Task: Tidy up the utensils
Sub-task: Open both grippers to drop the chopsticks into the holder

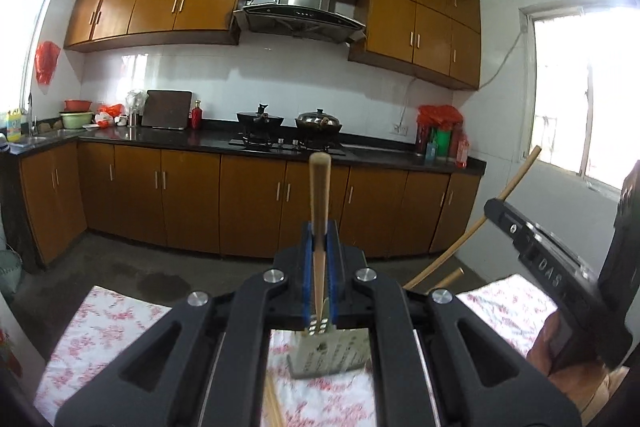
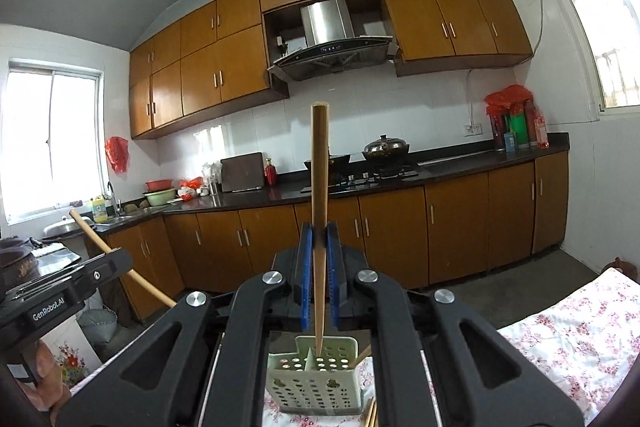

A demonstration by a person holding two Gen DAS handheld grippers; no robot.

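Both the left gripper (image 1: 320,247) and the right gripper (image 2: 320,247) are clamping their jaws on one chopstick (image 1: 319,195) each, keeping it upright for dropping into the perforated holder (image 2: 316,387).

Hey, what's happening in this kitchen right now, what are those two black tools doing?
A person holds a claw in each hand, sorting chopsticks. The left claw is shut on one wooden chopstick, the right claw on another chopstick, both raised. Below sits a pale green perforated holder on the floral tablecloth, with more loose chopsticks beside it.
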